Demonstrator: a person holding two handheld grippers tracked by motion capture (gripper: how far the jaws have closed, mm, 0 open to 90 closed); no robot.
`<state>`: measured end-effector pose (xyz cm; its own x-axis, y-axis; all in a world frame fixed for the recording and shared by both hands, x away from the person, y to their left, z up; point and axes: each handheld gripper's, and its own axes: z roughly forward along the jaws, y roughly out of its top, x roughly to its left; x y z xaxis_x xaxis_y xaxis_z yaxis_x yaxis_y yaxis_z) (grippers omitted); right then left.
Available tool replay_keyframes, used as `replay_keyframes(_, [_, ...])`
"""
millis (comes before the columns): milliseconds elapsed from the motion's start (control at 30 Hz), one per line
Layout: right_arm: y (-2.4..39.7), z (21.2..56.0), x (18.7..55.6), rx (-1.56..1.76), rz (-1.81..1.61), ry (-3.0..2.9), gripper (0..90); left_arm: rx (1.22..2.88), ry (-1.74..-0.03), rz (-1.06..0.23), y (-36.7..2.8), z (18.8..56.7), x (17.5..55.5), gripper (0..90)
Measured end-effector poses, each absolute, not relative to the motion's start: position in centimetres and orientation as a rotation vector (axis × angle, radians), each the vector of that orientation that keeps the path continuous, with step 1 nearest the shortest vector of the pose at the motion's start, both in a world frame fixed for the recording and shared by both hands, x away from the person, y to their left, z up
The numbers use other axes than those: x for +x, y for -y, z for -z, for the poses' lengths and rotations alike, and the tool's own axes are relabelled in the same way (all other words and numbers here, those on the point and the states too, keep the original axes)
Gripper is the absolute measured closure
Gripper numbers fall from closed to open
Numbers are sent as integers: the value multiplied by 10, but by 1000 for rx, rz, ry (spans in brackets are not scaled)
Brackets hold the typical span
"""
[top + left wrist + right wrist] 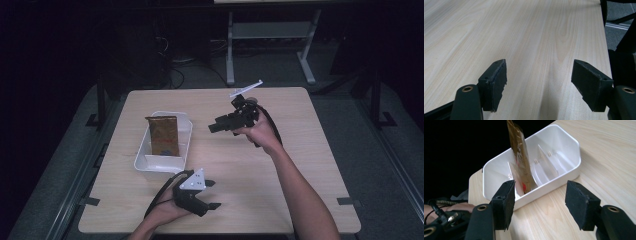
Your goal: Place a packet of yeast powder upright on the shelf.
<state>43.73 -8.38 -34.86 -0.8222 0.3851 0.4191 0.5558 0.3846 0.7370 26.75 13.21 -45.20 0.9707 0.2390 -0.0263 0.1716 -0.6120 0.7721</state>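
The right gripper (537,202) hangs released and empty; ahead of its jaws a brown packet (520,160) stands upright in the white bin (574,167). The person should back away level, clear of the rim. The left gripper (537,82) rests open on the table (536,30).

A brown-gold foil pouch (162,135) stands on edge in a white plastic bin (186,131), its flat face toward the high view and a small red and blue mark low on it. In the right gripper view the pouch (520,157) shows nearly edge-on, upright with a slight lean, and sits in a slot between thin white dividers, its top rising well above the rim of the bin (571,167). The bin is oblong with cut corners and lies on the left half of the pale wooden table (280,165).
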Motion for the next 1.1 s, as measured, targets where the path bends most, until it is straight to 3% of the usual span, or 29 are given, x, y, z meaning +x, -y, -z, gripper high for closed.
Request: replay_keyframes(1100, [155, 369, 407, -976, 1423, 2423, 389, 2237, -302, -96, -133, 452, 269, 279])
